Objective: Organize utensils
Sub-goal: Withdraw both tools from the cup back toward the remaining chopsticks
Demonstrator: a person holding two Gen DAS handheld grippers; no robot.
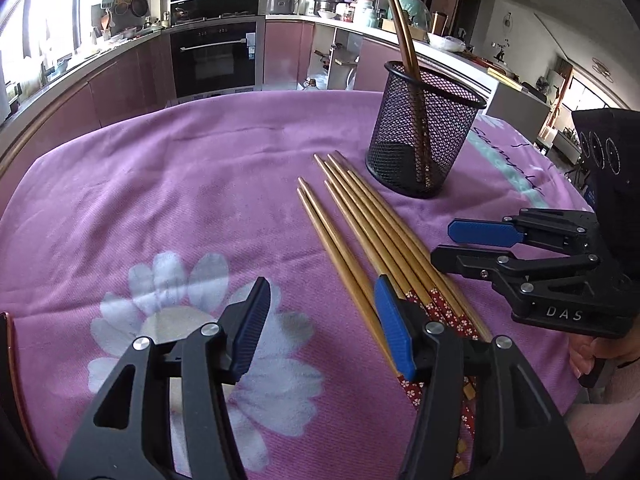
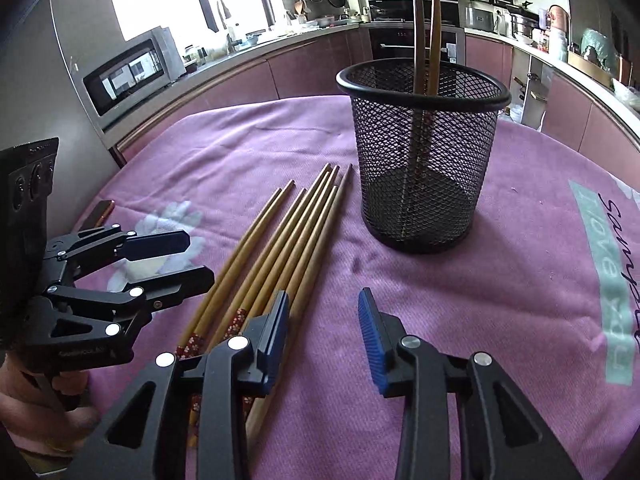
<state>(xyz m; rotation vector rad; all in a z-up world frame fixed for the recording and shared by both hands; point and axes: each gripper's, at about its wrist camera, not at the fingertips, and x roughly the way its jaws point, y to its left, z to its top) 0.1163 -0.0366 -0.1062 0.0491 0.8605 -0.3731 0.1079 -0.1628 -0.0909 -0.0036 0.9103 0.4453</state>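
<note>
Both tongs gape with nothing between their pads: left gripper (image 1: 320,330), right gripper (image 2: 323,340). Seven loose chopsticks (image 1: 362,226) lie on the purple cloth (image 1: 180,200), at seven o'clock from the black mesh cup (image 1: 424,132). Two more chopsticks (image 1: 400,16) stand in it. Only the right view shows a microwave (image 2: 132,72). Patterned chopstick ends hide under the pads.

The right gripper (image 1: 452,244) carries raised letters "DAS" on its black body, at four o'clock in the left wrist view. The purple tablecloth (image 2: 460,280) bears a pale green band (image 2: 612,280), at three o'clock in the right wrist view, with cursive and block lettering I cannot make out.
</note>
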